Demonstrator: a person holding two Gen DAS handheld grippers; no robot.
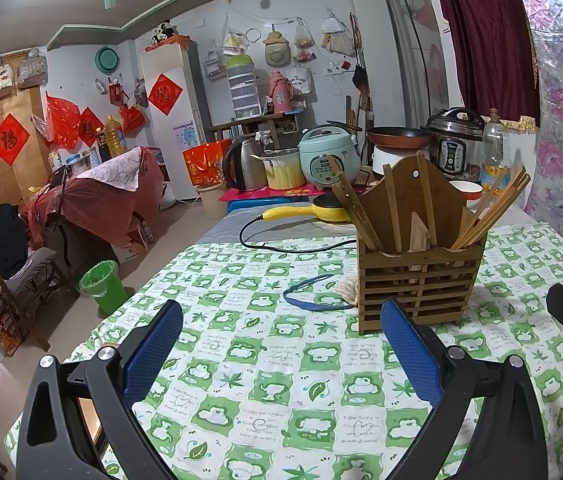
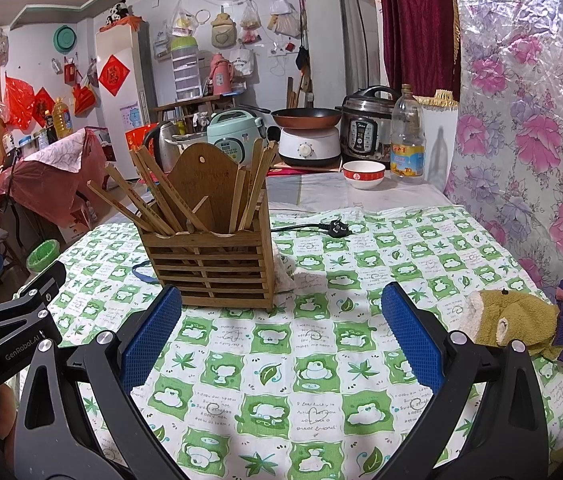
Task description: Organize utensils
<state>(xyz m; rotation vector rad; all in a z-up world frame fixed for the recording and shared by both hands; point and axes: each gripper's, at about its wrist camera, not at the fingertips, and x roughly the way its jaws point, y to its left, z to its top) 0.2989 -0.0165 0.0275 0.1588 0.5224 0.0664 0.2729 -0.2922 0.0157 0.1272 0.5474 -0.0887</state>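
A slatted wooden utensil holder [image 1: 419, 284] stands upright on the green-and-white tablecloth [image 1: 281, 360]. Several wooden chopsticks [image 1: 489, 204] lean out of it. It also shows in the right wrist view [image 2: 211, 268], with chopsticks [image 2: 149, 200] fanned to both sides. My left gripper [image 1: 281, 344] is open and empty, low over the cloth, just in front and left of the holder. My right gripper [image 2: 281, 332] is open and empty, in front and right of the holder. The left gripper's body [image 2: 5, 332] shows at the right view's left edge.
A blue band [image 1: 313, 294] and a black power cord [image 1: 281, 246] lie left of the holder. Its plug [image 2: 335, 226] lies behind the holder. A plush toy [image 2: 509, 320] lies at right. A bowl [image 2: 363, 174], oil bottle [image 2: 407, 136] and cookers [image 2: 365, 128] stand at the back.
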